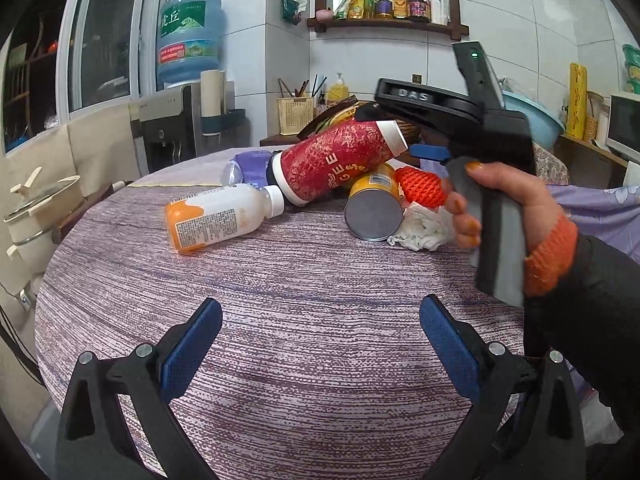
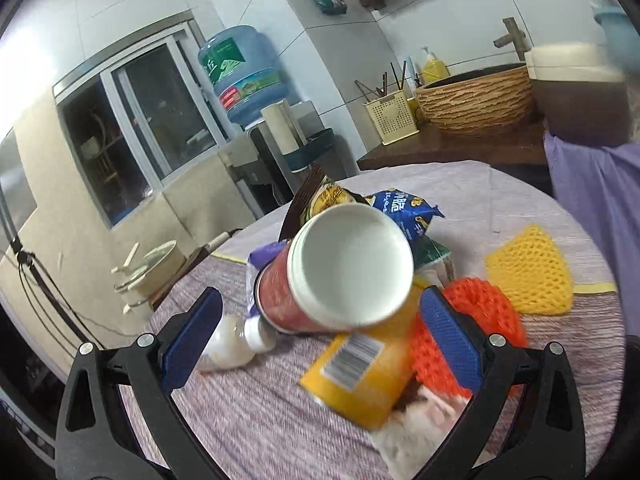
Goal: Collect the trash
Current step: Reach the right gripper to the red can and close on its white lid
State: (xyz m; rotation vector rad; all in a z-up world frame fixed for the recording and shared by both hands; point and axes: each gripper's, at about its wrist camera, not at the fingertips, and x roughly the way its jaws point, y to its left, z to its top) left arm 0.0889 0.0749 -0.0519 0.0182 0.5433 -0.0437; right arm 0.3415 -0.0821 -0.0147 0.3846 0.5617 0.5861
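A trash pile lies on the round table's purple striped cloth point(image 1: 280, 300). A red paper cup point(image 1: 340, 164) leans tilted on a yellow can point(image 1: 374, 204), its white mouth point(image 2: 352, 268) facing the right wrist camera. Beside them are a white and orange bottle point(image 1: 220, 216), an orange foam net point(image 1: 422, 186), a crumpled tissue point(image 1: 420, 228), a yellow foam net point(image 2: 528, 276) and snack bags point(image 2: 404, 208). A hand holds my right gripper point(image 2: 320, 332), open, its fingers either side of the cup's rim. My left gripper point(image 1: 320, 344) is open over bare cloth, well short of the pile.
A water dispenser with a blue jug point(image 1: 188, 40) and a lidded pot point(image 1: 40, 204) stand left of the table. Behind are a chopstick holder point(image 1: 296, 114), a woven basket point(image 2: 476, 96), a bottle shelf point(image 1: 388, 4) and a microwave point(image 1: 624, 124).
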